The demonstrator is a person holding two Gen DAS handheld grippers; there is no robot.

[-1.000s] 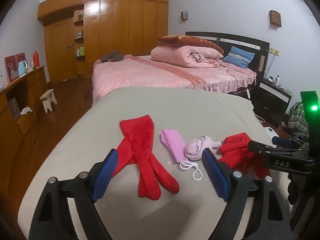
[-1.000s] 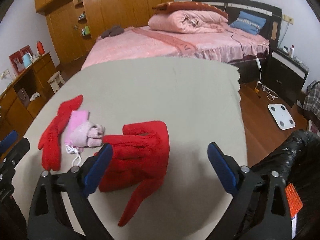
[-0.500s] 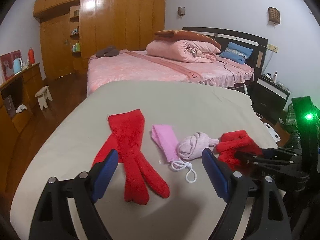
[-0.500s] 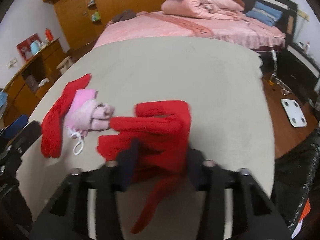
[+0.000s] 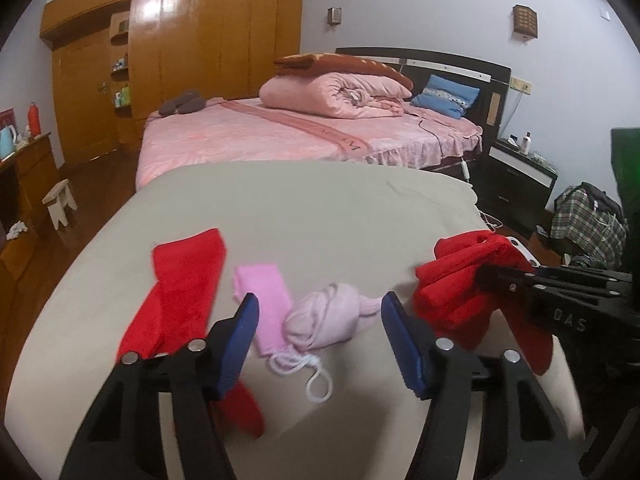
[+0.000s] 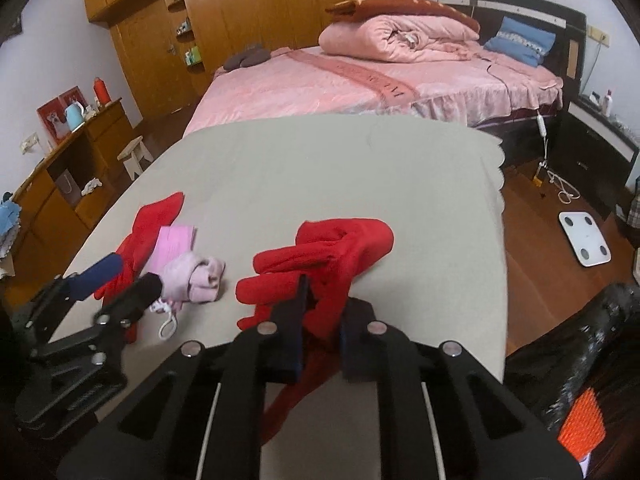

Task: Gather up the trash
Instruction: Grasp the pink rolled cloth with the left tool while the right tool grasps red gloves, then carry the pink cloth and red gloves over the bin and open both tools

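On the beige table cover point(image 5: 312, 208) lie a long red cloth point(image 5: 180, 288), a pink face mask point(image 5: 264, 304) with white loops and a rolled pale pink sock point(image 5: 324, 320). My left gripper point(image 5: 320, 336) is open just above and in front of the mask and sock. My right gripper point(image 6: 320, 332) is shut on a bunch of red gloves point(image 6: 324, 256) and holds it lifted off the cover; it also shows in the left wrist view point(image 5: 460, 284) at the right. The left gripper shows at the left of the right wrist view point(image 6: 116, 280).
A black bin bag point(image 6: 580, 344) stands at the table's right, with an orange item point(image 6: 580, 432) by it. A pink bed point(image 5: 280, 136) lies beyond the table. A wooden cabinet point(image 6: 60, 184) and small stool point(image 5: 60, 204) stand at left, a white scale point(image 6: 584, 236) on the floor right.
My right gripper has shut on the red gloves and raised them off the cover. My left gripper has moved forward and right, closer to the mask and sock, still open.
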